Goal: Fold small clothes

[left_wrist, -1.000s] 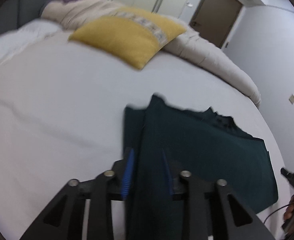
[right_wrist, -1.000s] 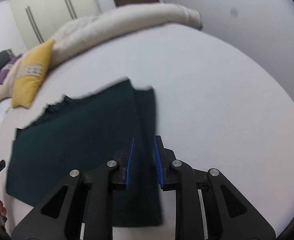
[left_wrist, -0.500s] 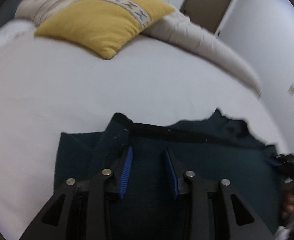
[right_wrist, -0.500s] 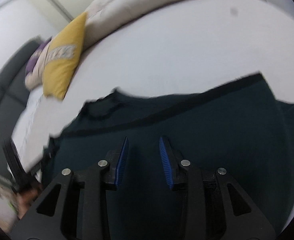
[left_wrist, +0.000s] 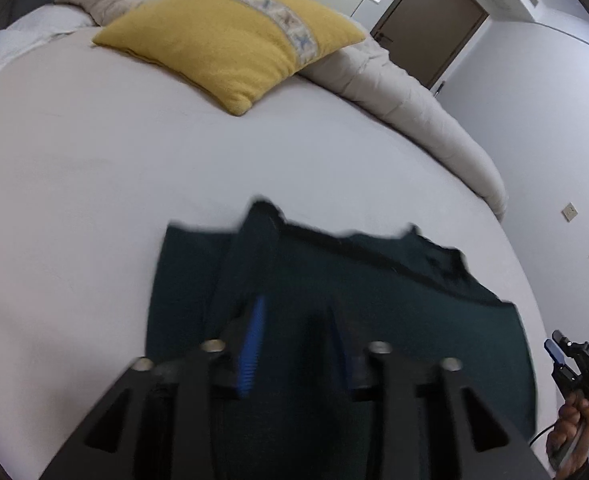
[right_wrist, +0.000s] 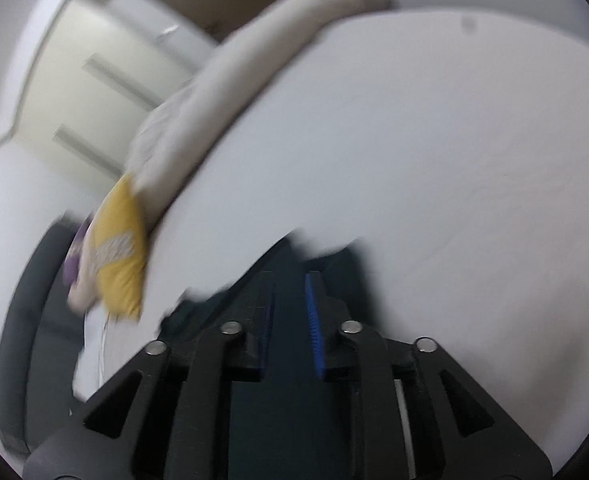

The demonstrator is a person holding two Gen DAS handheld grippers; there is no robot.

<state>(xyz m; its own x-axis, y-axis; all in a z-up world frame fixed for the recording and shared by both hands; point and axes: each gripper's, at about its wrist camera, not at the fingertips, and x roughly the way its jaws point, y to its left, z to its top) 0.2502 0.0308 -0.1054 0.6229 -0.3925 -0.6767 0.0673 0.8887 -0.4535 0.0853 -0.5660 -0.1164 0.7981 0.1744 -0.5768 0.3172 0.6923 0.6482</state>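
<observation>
The dark green garment (left_wrist: 374, 312) lay flat on the white bed (left_wrist: 74, 184) — both tongs hovered over it, the left tongs (left_wrist: 294, 344) and right tongs (right_wrist: 290, 320) spread apart, gripping nothing; a yellow pillow (left_wrist: 230, 40) sat beyond.

I see a home bedroom: a white bed (left_wrist: 94, 168), yellow pillow (left_wrist: 230, 40), rolled duvet (left_wrist: 414, 112), wardrobe doors (right_wrist: 106, 76).

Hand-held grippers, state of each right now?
Left hand-held gripper: open, holding nothing, over the dark green garment.
Right hand-held gripper: open, nothing between the pads, garment below it.
</observation>
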